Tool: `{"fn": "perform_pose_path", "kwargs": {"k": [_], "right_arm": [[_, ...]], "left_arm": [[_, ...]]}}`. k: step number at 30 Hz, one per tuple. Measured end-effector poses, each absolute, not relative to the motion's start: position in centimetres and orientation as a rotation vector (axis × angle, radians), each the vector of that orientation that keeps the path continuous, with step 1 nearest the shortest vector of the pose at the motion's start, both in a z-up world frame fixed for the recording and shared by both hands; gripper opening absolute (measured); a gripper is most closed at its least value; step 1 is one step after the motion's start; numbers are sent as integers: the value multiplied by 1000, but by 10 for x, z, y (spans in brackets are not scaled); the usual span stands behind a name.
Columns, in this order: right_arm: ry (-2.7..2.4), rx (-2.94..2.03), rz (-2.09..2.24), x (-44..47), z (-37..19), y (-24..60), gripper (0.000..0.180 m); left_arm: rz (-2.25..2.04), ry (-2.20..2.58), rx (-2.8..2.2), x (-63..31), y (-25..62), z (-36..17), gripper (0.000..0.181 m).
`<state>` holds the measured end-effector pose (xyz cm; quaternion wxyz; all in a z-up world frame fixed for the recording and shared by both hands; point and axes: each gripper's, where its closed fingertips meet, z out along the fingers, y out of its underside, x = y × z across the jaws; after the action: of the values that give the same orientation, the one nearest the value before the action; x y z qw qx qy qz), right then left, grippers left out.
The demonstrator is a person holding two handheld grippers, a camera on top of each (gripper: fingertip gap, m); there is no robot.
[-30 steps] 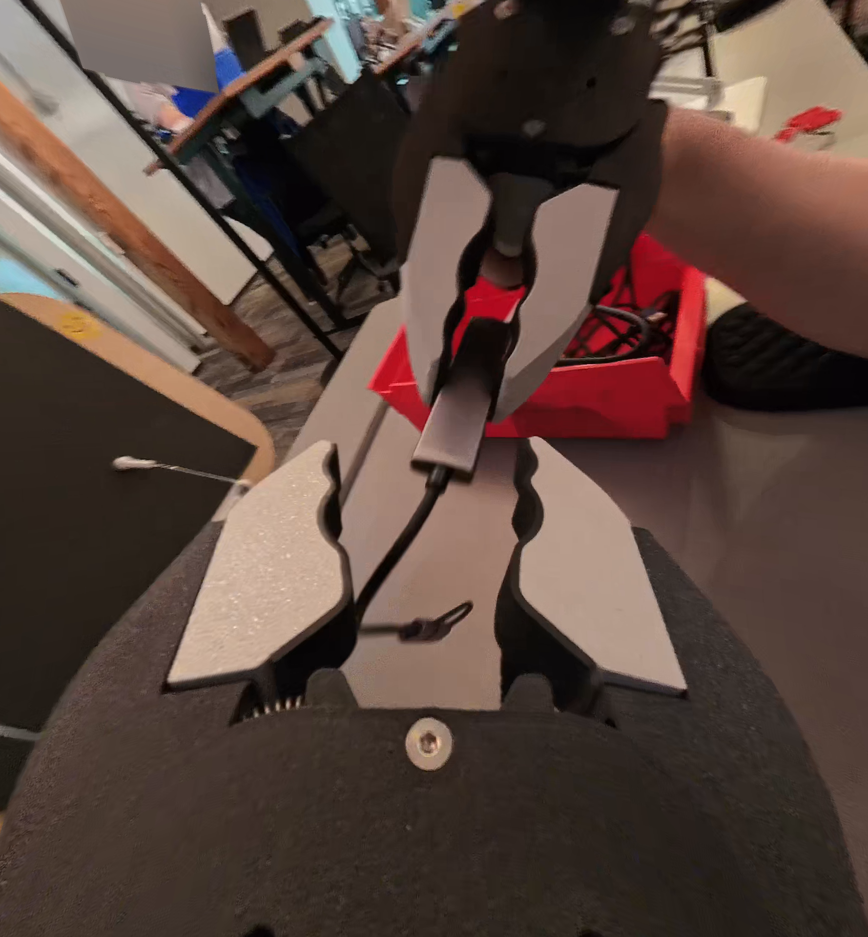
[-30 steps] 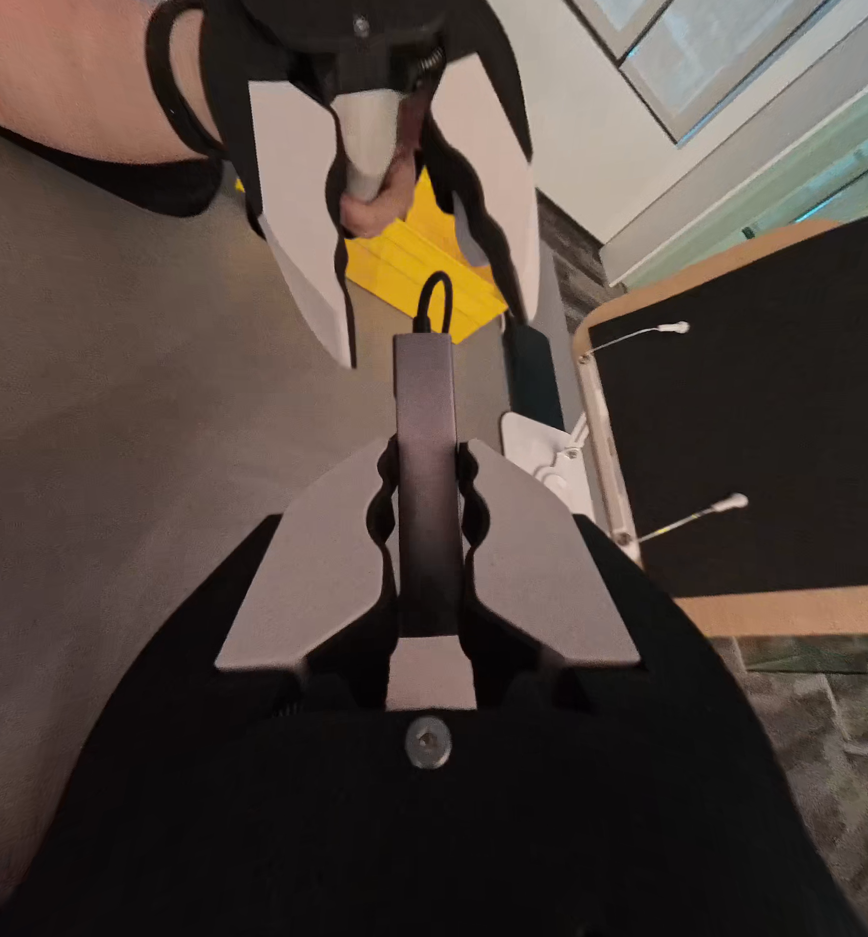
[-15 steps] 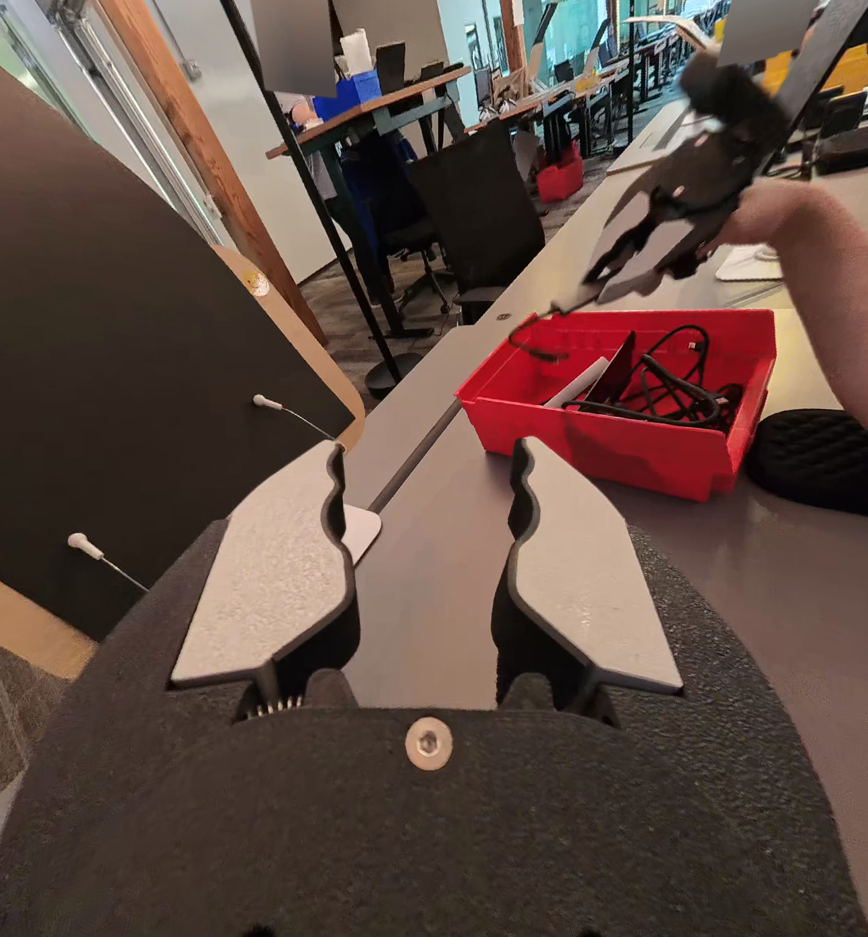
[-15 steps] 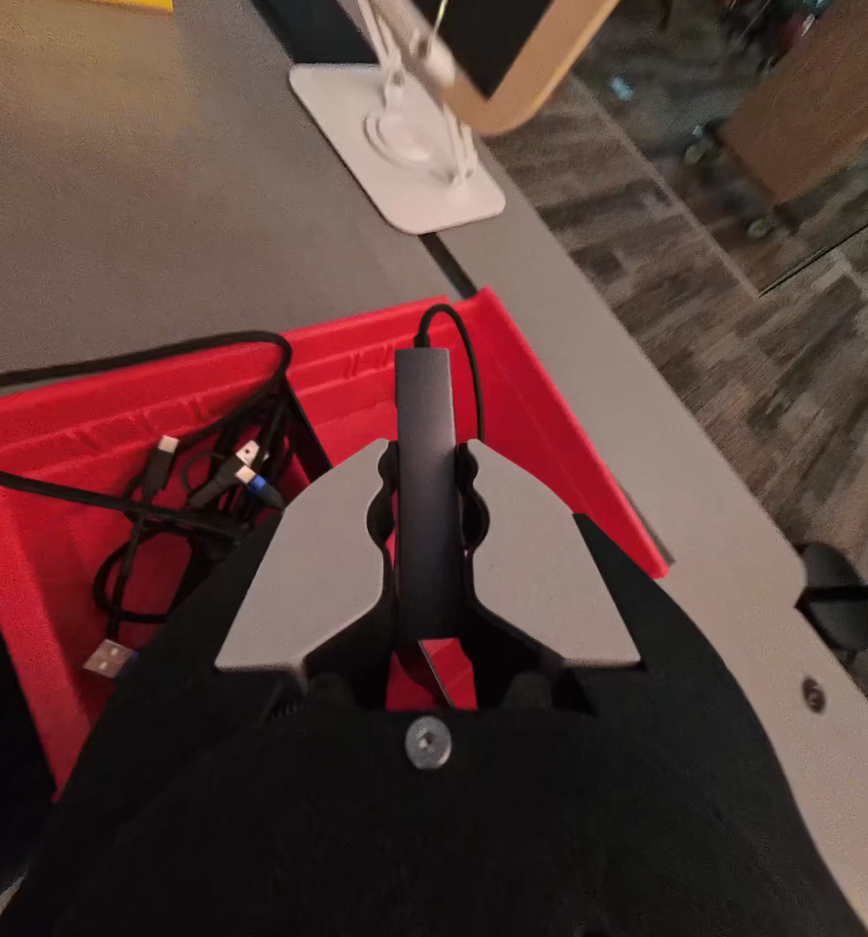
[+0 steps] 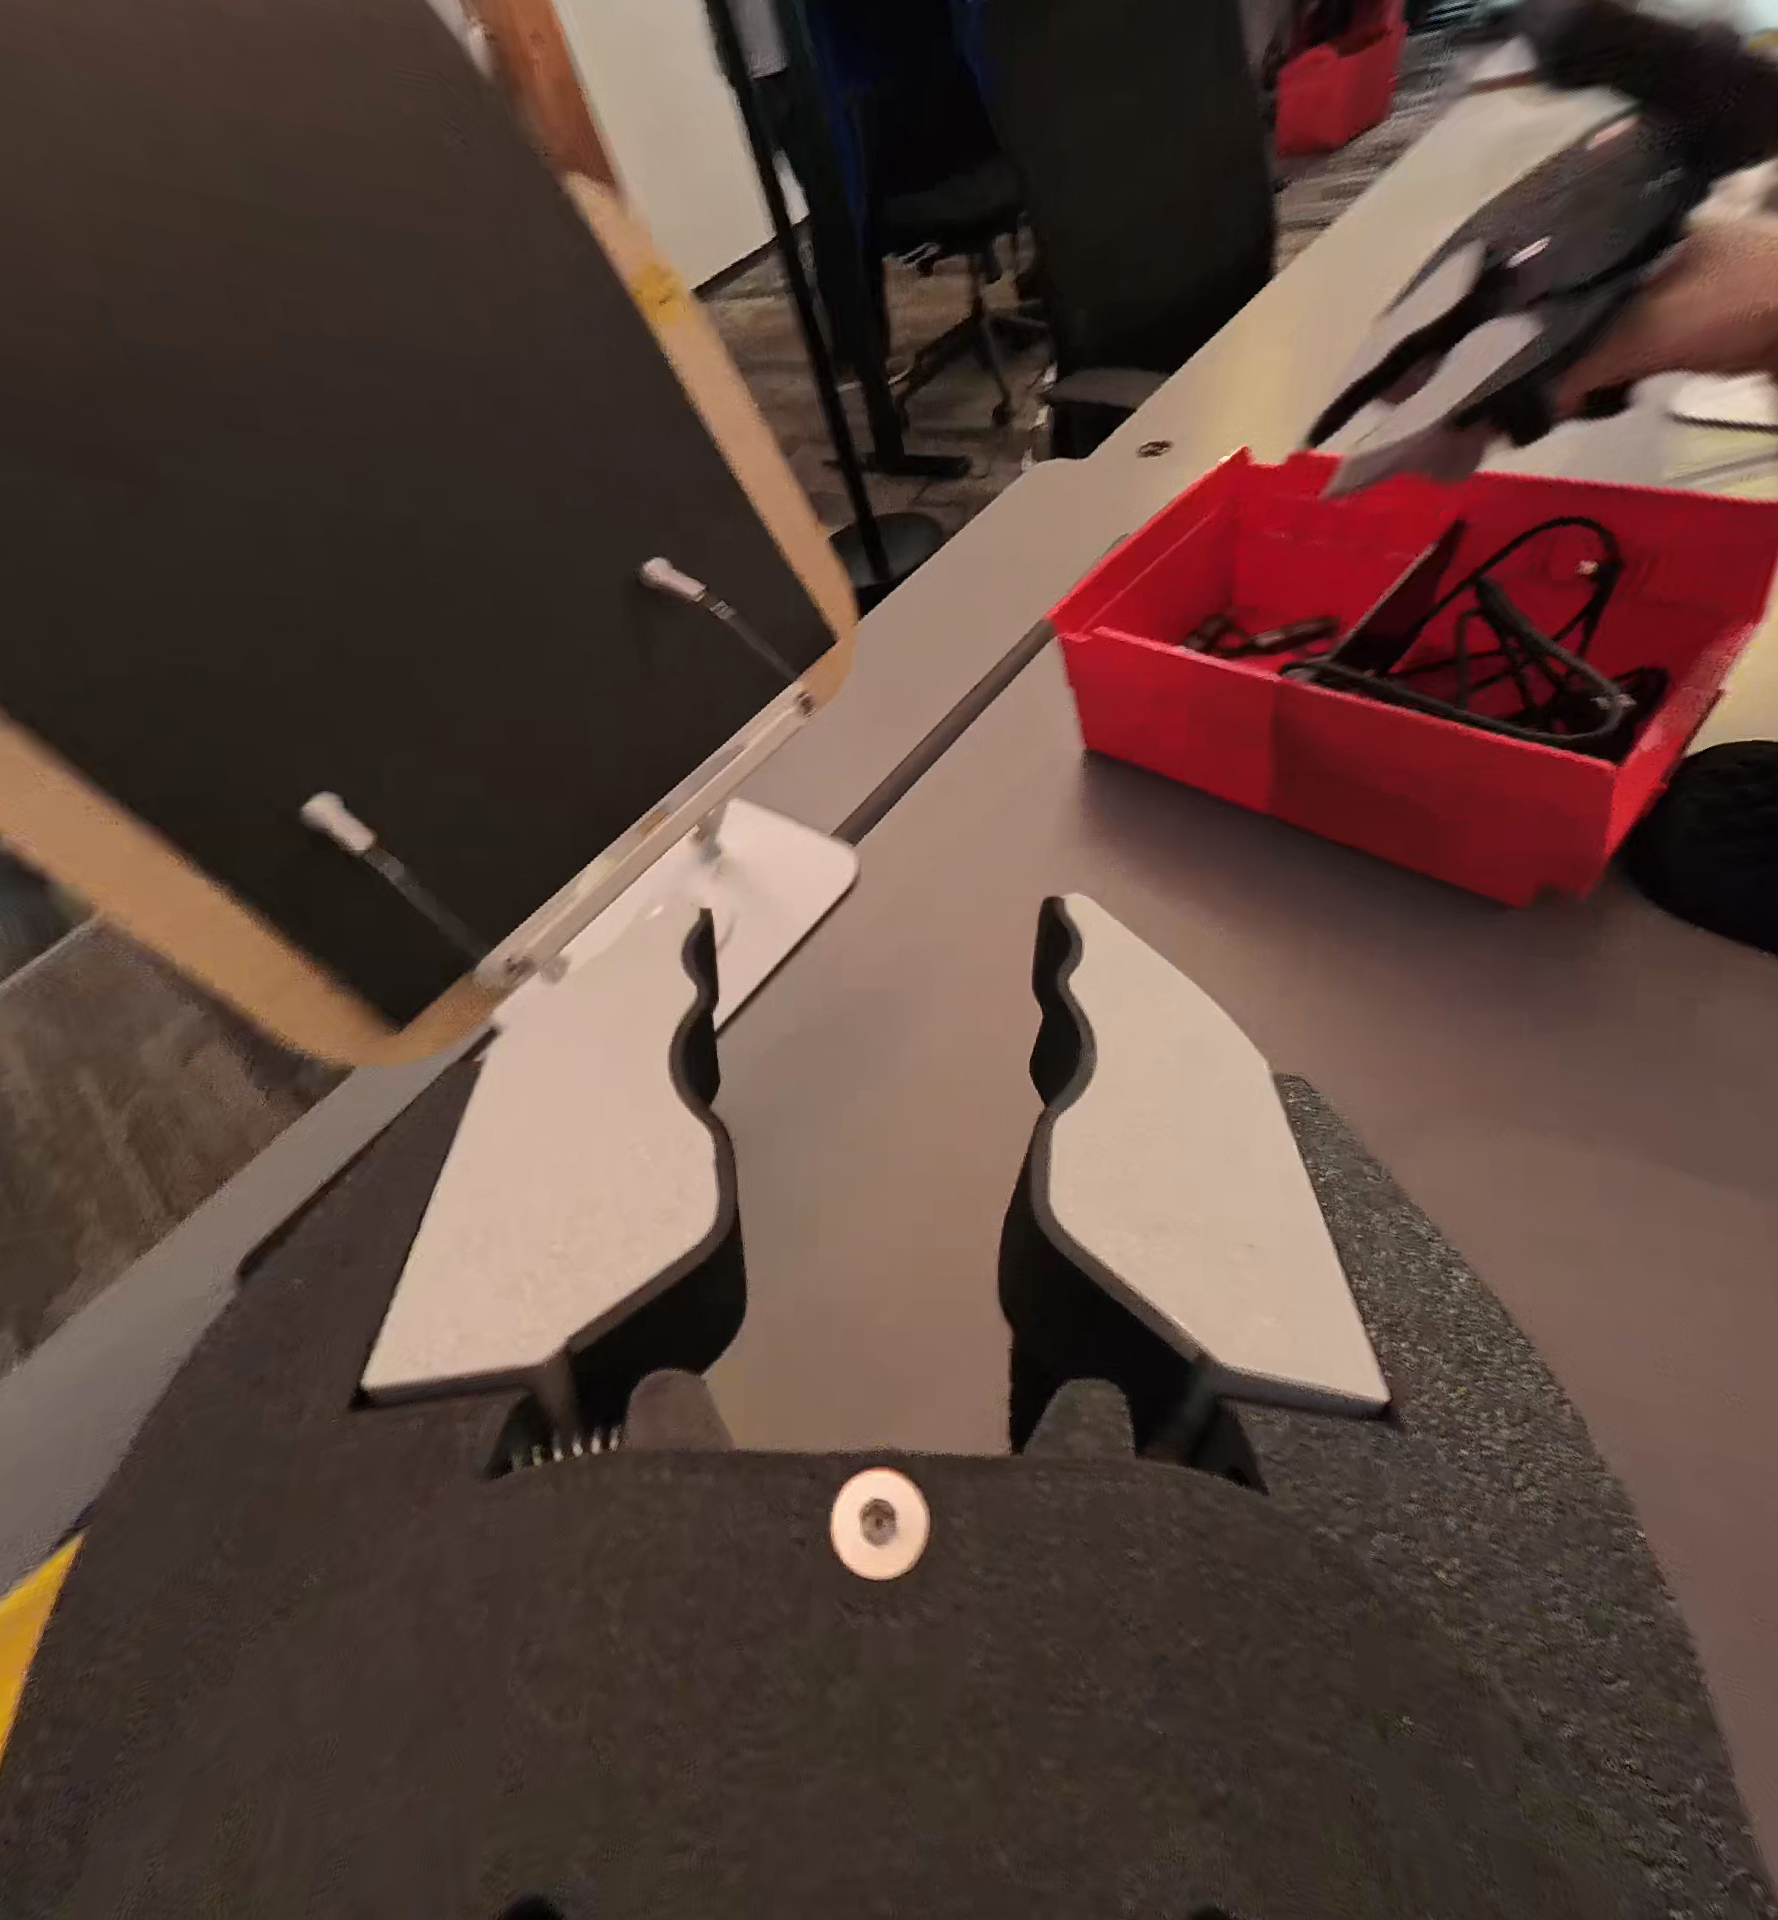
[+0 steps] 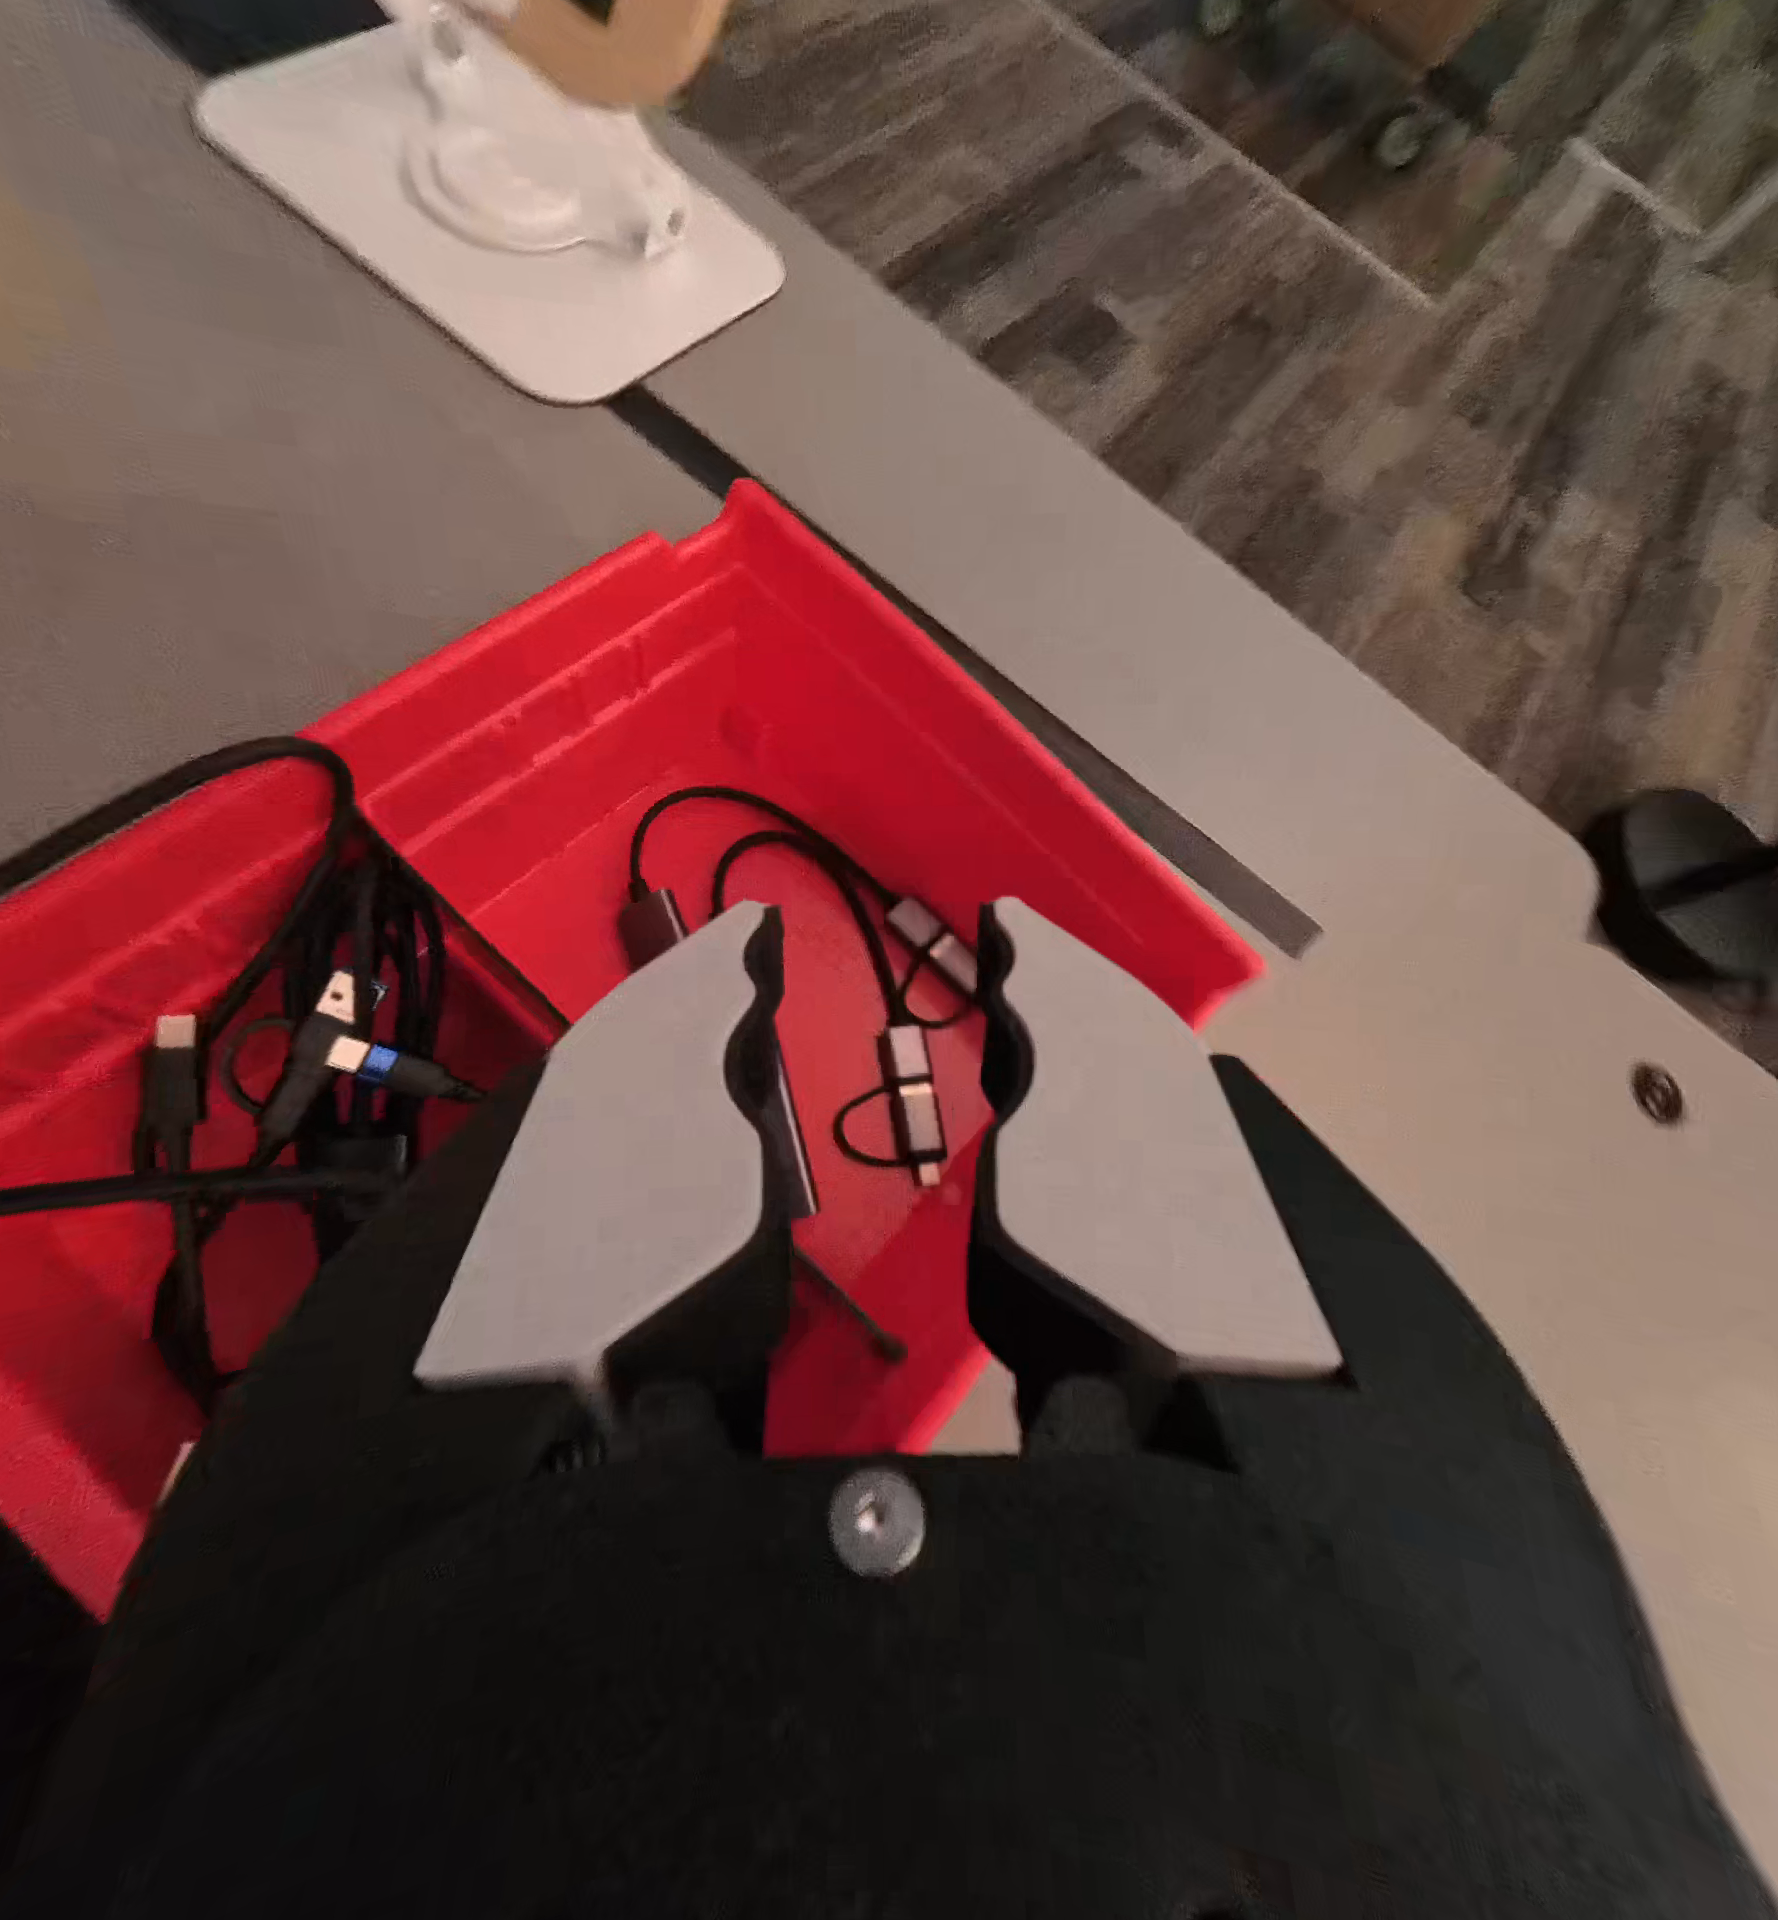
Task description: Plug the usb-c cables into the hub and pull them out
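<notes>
Right hand-held gripper [image 6: 880,914] jaws apart, empty — hub [image 6: 656,925] lies below in red bin [image 6: 573,707], cables [image 6: 345,1049] in the neighbouring compartment. Left hand-held gripper [image 5: 869,914] spread wide over desk [image 5: 1280,1039].

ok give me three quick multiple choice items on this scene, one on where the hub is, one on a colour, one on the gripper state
1. Where does the hub lie?
A. in the red bin's right compartment
B. on the bare table
C. on the white stand base

2. What colour is the bin?
A. blue
B. red
C. green

3. How is the right gripper?
A. shut on the hub
B. shut on a cable
C. open, holding nothing

Answers:
1. A, the right wrist view shows the dark hub inside the bin beside the divider, apart from the cable tangle in the other compartment.
2. B, both views show red walls.
3. C, its jaws stand apart over the bin with only the bin floor between them; the left gripper is open too.
</notes>
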<state>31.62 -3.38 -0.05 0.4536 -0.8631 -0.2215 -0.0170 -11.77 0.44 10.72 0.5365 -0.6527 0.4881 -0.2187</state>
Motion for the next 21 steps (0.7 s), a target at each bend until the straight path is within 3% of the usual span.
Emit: {"fn": "perform_pose_path", "kwargs": {"k": [3,7,10,13,19,21], "right_arm": [[-206,-2313,-104,353,4,-74,48],[-15,-2678,-29,369,-52,-123,48],[105,-2821,99,371,-83,-130,43],[199,-2900,295,361,-103,-128,13],[220,-3003,177,362,-112,-126,7],[285,-3042,147,361,-112,-127,7]], "left_arm": [[-320,954,-1710,-183,39,109,59],[29,587,-2073,-309,82,72,60],[91,364,-2283,-377,95,36,61],[65,213,-2322,-412,109,15,55],[133,178,-2534,-449,105,-40,58],[143,154,-2562,-459,107,-52,51]]}}
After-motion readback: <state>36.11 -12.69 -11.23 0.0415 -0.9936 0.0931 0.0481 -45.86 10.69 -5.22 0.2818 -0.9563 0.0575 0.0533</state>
